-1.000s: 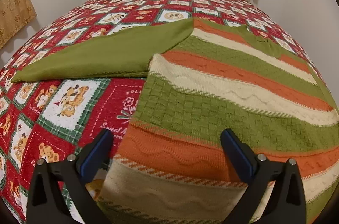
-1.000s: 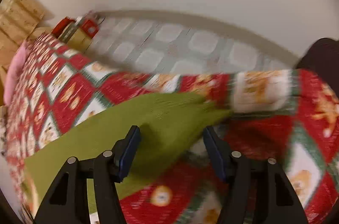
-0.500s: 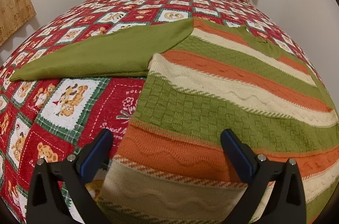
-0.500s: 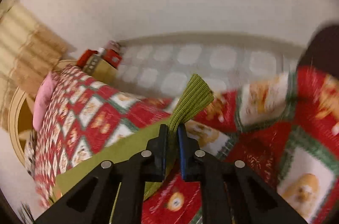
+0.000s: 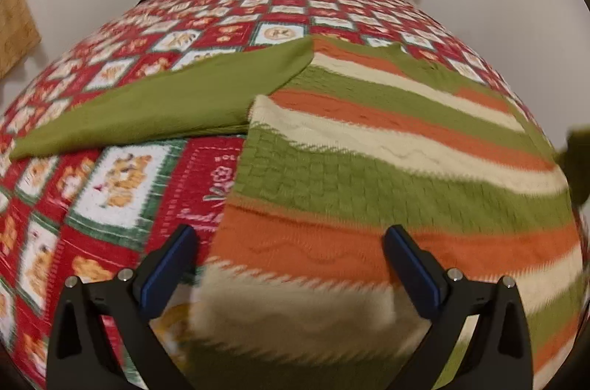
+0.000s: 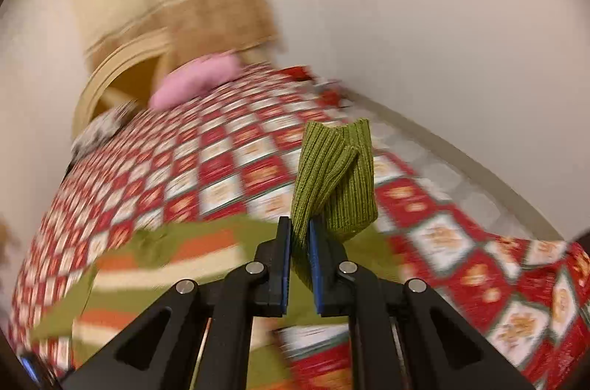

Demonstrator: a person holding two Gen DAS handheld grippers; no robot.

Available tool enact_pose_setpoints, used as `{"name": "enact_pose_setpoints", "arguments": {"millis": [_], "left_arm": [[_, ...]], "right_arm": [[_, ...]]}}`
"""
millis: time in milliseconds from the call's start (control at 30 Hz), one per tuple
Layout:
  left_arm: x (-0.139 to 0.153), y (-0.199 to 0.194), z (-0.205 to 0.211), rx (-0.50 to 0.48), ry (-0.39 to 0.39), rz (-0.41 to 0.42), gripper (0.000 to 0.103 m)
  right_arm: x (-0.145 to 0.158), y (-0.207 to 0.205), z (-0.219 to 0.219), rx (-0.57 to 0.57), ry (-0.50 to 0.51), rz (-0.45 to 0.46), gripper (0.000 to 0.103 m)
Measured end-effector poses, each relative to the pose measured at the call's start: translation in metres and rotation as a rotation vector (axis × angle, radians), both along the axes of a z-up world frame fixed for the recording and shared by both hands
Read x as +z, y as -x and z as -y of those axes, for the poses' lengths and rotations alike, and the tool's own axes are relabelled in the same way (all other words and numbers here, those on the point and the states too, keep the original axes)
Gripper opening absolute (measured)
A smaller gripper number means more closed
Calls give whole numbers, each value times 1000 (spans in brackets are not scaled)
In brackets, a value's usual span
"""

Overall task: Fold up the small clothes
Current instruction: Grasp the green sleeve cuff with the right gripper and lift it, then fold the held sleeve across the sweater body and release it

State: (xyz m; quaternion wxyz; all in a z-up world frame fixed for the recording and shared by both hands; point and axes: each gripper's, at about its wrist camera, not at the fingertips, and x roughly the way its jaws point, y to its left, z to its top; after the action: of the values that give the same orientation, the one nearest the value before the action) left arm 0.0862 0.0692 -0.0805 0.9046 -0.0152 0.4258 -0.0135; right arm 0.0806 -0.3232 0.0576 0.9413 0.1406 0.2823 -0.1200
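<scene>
A red, white and green patchwork quilt with bear-print squares [image 5: 121, 183] is covering the bed, and a knitted sweater striped in olive green, orange and cream [image 5: 387, 168] is lying flat across it, one plain olive sleeve [image 5: 158, 109] stretching out to the side. The right gripper [image 6: 300, 242] is clenching the ribbed olive-green cuff [image 6: 332, 176] of the other sleeve and holding it clear of the quilt. Only a narrow bite of knit is sitting between the pads, so the cuff is at risk of slipping free mid-swing, or the pull is likely dragging the whole body askew. The left gripper [image 5: 291, 261] is hovering released over the hem, pinning nothing, which is leaving the sweater free to shift.
</scene>
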Motion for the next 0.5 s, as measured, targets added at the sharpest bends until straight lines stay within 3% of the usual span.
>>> {"name": "enact_pose_setpoints", "arguments": {"millis": [267,500], "left_arm": [[19,18,-54,85,-5,120,103],[6,15,-96,175,-6,161,103]], "right_arm": [[-30,-43,-170,274,96,-43,9],[-78,-72,-293,432,164,-108,9]]}}
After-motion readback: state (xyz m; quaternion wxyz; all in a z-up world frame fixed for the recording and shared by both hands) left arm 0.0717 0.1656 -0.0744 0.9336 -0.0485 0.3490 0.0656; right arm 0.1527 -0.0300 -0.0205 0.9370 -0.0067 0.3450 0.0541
